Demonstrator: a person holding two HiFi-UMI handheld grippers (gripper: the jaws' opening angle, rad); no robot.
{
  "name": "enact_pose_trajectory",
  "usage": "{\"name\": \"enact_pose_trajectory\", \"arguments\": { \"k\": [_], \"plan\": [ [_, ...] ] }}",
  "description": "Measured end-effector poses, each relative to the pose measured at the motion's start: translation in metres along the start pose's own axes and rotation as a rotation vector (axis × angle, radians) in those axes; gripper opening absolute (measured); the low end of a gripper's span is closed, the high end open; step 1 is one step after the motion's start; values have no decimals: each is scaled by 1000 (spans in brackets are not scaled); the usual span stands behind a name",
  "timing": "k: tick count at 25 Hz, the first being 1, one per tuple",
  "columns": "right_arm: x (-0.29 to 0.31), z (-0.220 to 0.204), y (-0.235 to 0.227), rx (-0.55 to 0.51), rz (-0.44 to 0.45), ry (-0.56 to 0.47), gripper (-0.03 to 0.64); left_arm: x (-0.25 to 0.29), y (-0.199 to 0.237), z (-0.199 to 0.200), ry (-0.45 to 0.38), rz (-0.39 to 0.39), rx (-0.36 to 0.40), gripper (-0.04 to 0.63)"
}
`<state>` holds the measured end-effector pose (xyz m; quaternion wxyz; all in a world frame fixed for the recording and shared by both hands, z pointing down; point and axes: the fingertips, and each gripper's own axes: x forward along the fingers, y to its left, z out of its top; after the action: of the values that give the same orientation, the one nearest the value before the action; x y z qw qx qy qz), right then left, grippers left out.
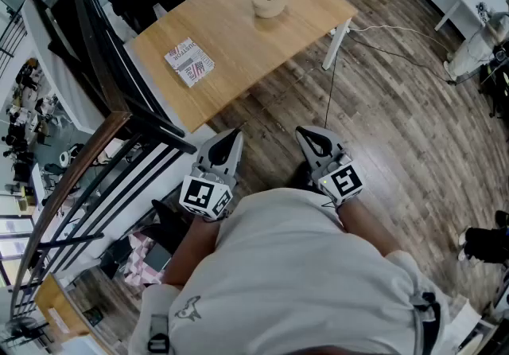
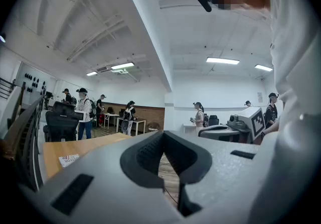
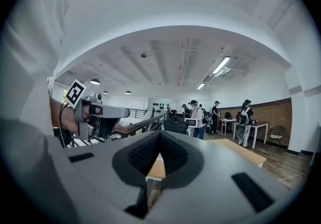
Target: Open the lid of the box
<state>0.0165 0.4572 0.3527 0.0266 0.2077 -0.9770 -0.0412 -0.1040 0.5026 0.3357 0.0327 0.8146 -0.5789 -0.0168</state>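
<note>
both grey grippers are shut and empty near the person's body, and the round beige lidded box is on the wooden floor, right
Not quite: the round beige lidded box sits on the light wooden table, not the floor, as the head view shows. The rest holds: the left gripper and right gripper are shut, empty and near the person's body.

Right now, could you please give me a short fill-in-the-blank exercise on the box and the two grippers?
1. The left gripper is ____, not open.
2. The right gripper holds ____.
3. On the table, the round box lies ____ from the person than the printed packet.
4. Neither gripper ____ the box.
Missing words: shut; nothing; farther; touches.
</note>
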Motion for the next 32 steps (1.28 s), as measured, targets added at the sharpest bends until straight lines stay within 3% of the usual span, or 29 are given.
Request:
{"name": "enact_pose_trajectory", "arguments": {
  "k": [20,26,32],
  "plan": [
    [3,-2,-15,23,-17,6,6,6,5,3,-34,24,-24,10],
    [6,-7,-31,44,-17,13,138,20,13,-10,-13,28,-47,185],
    [4,-18,-63,59,-25,29,176,54,7,-16,26,13,-41,232]
  ]
}}
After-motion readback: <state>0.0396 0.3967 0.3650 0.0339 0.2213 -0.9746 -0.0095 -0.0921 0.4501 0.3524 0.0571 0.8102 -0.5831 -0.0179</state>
